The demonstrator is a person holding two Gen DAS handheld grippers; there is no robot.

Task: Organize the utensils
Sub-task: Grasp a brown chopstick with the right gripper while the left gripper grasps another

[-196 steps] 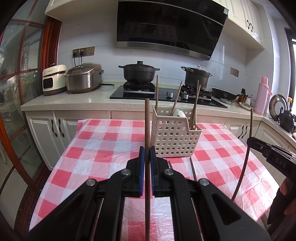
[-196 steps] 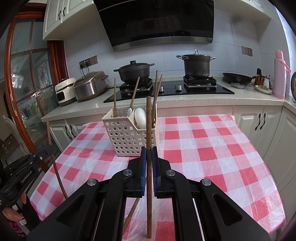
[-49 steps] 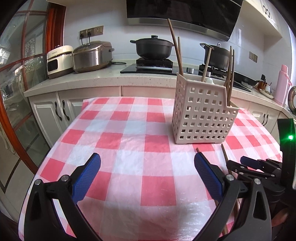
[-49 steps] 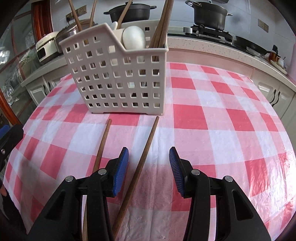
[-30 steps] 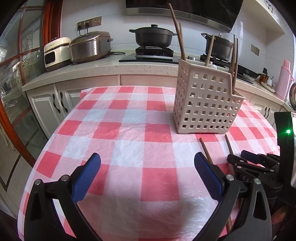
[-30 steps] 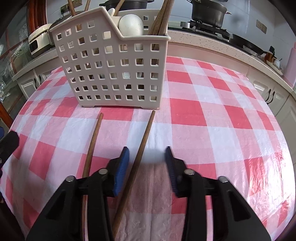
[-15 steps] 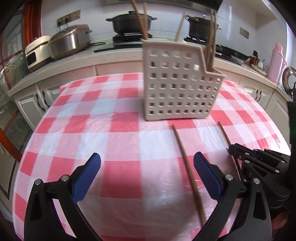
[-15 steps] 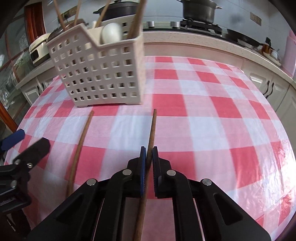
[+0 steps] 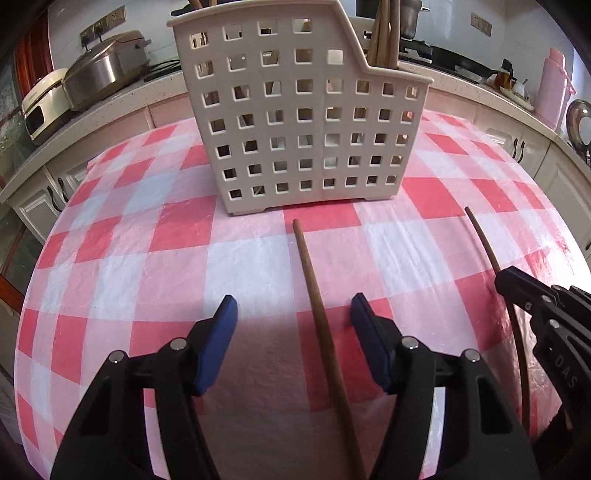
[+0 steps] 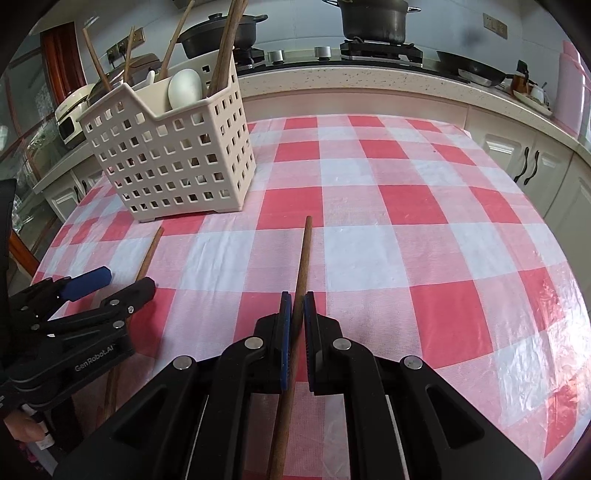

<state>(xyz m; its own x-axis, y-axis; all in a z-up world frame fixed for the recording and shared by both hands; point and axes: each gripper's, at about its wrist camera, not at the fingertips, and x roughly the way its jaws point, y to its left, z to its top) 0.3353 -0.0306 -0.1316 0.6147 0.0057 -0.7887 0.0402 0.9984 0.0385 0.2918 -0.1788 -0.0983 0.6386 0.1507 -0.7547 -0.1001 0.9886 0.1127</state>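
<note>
So over on the far left of the worktop (image 9: 110, 103) there's a little cream toaster-oven thing (image 9: 40, 107) and a steel rice cooker (image 9: 103, 74) next to it, both pushed back near the wall sockets.

On the table with the red-and-white checked cloth (image 10: 369, 206), the perforated cream utensil basket (image 9: 299, 118) stands upright toward the back edge, left of centre as the right camera sees it. It's got compartments: the taller back part holds a few wooden chopsticks poking up at angles, a white spoon (image 10: 184, 88) sits in the middle bit, and the lower section at the right end has a bunch more brown sticks (image 10: 225, 48) leaning together. Can't tell exactly how many are in each slot.

In front of the basket, the left gripper (image 9: 291, 314) is tilted down over the cloth with its blue pads roughly half apart and closing in. One loose chopstick (image 9: 317, 314) lies flat between them, tip pointing at the basket base; the pads aren't touching it.

Further right, the right gripper (image 10: 296, 314) has its pads pinched tight on a second chopstick (image 10: 303, 258), gripped partway along, tip pointing toward the back edge of the table.

Behind all that on the hob there are two dark pots (image 10: 373, 16), a frying pan (image 10: 472, 70) and a pink flask (image 9: 554, 85) at the far right end.
</note>
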